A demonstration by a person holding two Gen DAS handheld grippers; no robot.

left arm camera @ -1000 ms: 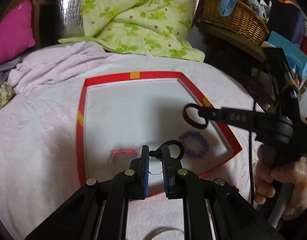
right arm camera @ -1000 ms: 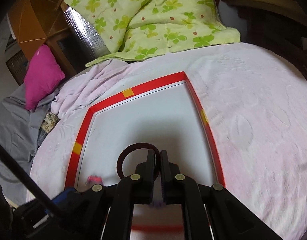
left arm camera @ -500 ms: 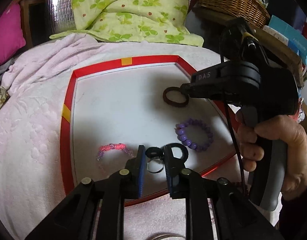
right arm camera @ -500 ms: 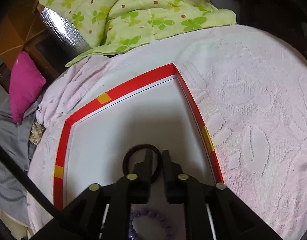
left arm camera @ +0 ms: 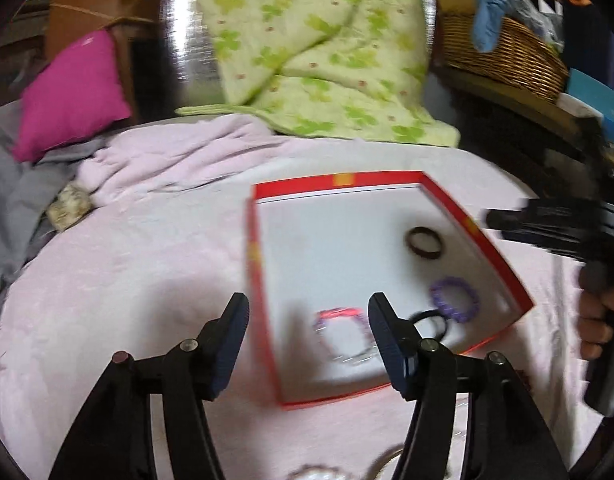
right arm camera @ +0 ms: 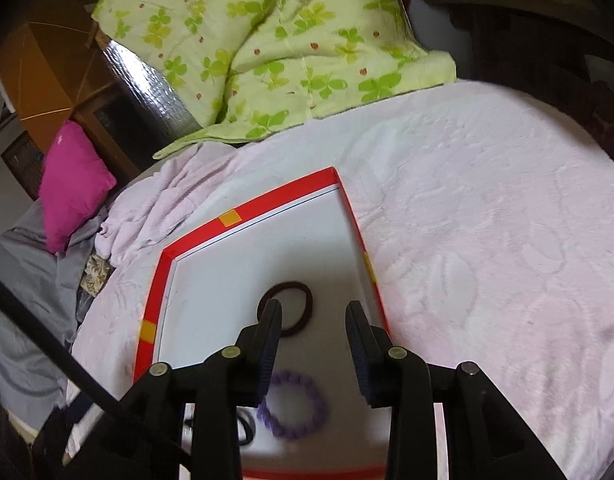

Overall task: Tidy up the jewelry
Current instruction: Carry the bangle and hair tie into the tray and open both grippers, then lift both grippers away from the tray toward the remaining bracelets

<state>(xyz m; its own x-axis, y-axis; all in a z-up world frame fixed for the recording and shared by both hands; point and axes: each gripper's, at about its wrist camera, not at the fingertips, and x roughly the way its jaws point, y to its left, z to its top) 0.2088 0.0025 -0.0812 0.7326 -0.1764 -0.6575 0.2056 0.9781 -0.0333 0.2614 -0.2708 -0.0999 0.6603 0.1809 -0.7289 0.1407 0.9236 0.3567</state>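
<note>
On the bed, a pink blanket (right arm camera: 487, 240) is spread w/ a green clover quilt (right arm camera: 267, 52) heaped at the far end. A red-rimmed white tray (left arm camera: 495, 248) is laid on the blanket. Inside it, a pink bead bracelet (left arm camera: 339, 316) is seen nr the front, a purple bead bracelet (right arm camera: 295, 408) to its right, a dark brown hair tie (right arm camera: 303, 300) further back — none touching it. A black hair tie (left arm camera: 435, 322) is partly hidden behind a finger. L gripper (left arm camera: 307, 344) is held w/ jaws wide apart, nothing clamped; R gripper (right arm camera: 313, 344) likewise spread — over the tray, just above the brown tie.
</note>
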